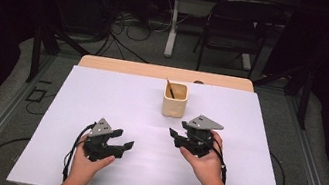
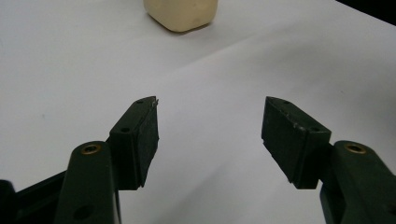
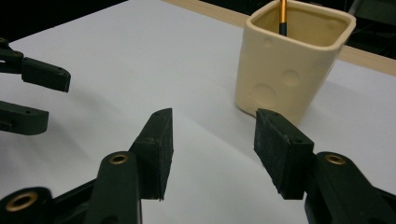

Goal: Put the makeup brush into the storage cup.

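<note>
Cup [image 1: 174, 100] sits near the far middle of the white sheet [image 1: 99, 107] with a pencil [image 3: 283, 17] already standing inside. Both the left gripper [image 1: 124, 145] and right gripper [image 1: 177, 134] are wide open, holding nothing, so looks basically finished.

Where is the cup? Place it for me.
In the high view the cup stands mid-table toward the far edge, just beyond the right gripper, a pencil inside.
</note>
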{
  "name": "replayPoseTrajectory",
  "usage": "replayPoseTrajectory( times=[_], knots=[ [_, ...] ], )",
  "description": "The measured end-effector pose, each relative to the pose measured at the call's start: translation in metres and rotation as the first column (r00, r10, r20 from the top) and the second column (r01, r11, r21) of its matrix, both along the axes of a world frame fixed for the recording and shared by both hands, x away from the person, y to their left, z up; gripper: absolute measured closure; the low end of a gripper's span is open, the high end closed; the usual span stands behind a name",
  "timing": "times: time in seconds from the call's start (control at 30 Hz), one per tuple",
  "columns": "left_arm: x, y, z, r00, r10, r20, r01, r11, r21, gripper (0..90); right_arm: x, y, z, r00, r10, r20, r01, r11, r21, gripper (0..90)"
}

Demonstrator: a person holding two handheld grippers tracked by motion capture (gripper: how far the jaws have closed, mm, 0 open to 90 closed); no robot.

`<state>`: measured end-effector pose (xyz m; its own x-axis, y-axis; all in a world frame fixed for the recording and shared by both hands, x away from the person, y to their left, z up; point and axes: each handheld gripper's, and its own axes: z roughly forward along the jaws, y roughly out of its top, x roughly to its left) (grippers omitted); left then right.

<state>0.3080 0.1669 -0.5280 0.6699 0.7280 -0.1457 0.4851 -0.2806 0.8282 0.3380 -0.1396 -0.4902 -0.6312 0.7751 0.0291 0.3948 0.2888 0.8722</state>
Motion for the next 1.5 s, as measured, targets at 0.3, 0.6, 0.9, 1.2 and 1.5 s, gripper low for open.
replayPoseTrajectory(
  times=[0.3, 0.6, 0.9, 1.2, 1.5],
  knots=[
    [0.0, 0.001, 0.0, 1.0, 0.002, -0.002, -0.002, 1.0, 0.001, 36.5, -0.009, -0.007, -0.011, 0.9999, 0.008, 0.006, -0.008, 1.0, -0.001, 47.4],
    [0.0, 0.0, -0.001, 1.0, 0.003, -0.004, -0.003, 1.0, 0.007, 36.5, -0.019, -0.015, -0.023, 0.9999, -0.003, 0.011, 0.003, 0.9999, -0.012, 47.4],
    [0.0, 0.0, -0.002, 1.0, 0.003, -0.007, -0.003, 1.0, 0.007, 36.5, -0.031, -0.029, -0.037, 0.9998, -0.021, -0.006, 0.021, 0.9997, -0.011, 47.4],
    [-0.001, 0.0, -0.001, 1.0, 0.004, -0.007, -0.004, 1.0, 0.005, 36.5, -0.038, -0.041, -0.047, 0.9992, -0.04, 0.007, 0.04, 0.9986, -0.033, 47.3],
    [0.0, 0.001, -0.002, 0.9999, 0.008, -0.01, -0.008, 0.9999, 0.007, 36.5, -0.042, -0.047, -0.052, 0.9989, -0.047, -0.001, 0.047, 0.9979, -0.044, 47.1]
  ],
)
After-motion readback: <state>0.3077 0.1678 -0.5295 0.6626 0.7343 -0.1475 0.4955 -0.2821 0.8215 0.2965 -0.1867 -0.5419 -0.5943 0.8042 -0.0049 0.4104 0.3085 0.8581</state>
